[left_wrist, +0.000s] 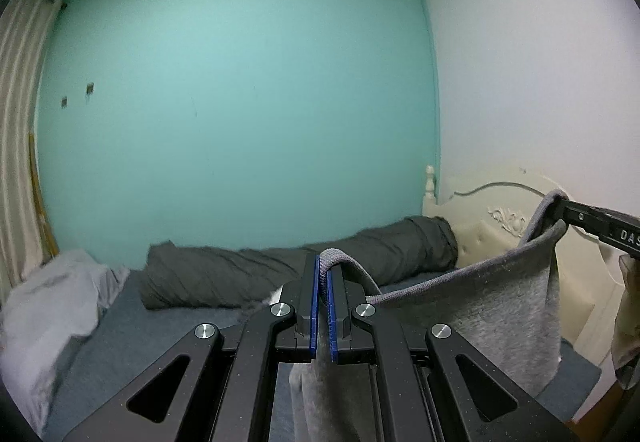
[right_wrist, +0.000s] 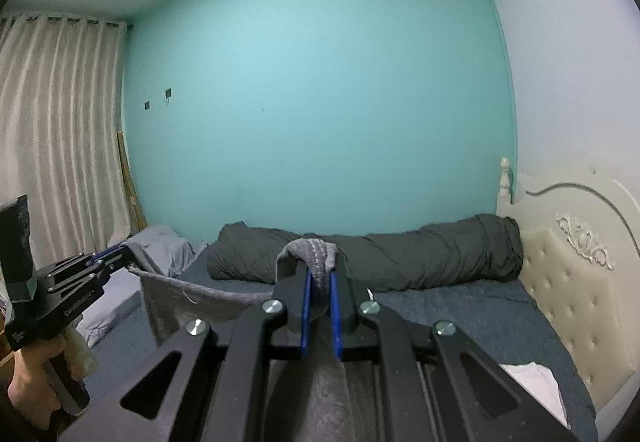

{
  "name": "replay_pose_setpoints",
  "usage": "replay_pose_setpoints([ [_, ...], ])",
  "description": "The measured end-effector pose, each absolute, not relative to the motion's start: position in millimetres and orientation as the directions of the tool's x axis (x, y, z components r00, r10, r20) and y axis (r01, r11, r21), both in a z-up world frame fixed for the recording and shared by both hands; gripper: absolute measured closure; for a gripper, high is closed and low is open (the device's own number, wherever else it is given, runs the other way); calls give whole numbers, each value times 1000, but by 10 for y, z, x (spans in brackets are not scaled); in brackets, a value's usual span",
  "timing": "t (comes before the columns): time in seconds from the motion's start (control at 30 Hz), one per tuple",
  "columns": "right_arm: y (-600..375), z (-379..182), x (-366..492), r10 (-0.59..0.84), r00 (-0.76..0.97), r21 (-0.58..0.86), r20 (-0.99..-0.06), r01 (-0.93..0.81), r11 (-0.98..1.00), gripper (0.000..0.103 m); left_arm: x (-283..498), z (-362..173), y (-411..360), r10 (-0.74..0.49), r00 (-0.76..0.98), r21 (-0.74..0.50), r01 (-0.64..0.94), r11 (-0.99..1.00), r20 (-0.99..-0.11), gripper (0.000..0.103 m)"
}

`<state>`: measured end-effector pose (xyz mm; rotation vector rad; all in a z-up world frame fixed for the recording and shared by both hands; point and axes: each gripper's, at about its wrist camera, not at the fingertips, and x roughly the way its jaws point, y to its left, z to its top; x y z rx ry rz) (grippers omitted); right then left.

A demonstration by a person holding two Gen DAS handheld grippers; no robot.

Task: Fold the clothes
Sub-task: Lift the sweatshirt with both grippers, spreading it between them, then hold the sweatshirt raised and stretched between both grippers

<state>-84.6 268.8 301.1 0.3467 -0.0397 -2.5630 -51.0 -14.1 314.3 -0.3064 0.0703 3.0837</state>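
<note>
The left hand-held gripper is clenched on the grey garment's ribbed edge. The right hand-held gripper grips the same edge. The cloth hangs between them, the bed beyond and below.

A bedroom, seemingly: bed, headboard, curtains.

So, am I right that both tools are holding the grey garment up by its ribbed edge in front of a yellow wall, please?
Not quite: the wall is turquoise, not yellow, as the right wrist view shows. The rest holds: the left tool and the right tool are each shut on the ribbed edge of the grey garment, holding it up.
</note>
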Motion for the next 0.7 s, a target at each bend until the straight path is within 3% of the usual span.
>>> replay_pose_setpoints([
  [0.33, 2587, 3013, -588, -558, -795, 72, -237, 558, -827, 95, -106, 3082, -150, 0, -984, 87, -16, -996, -180, 100],
  [0.7, 2356, 2031, -496, -576, -735, 81, -357, 590, -803, 95, -59, 2165, -315, -20, -959, 89, -5, -996, -283, 100],
])
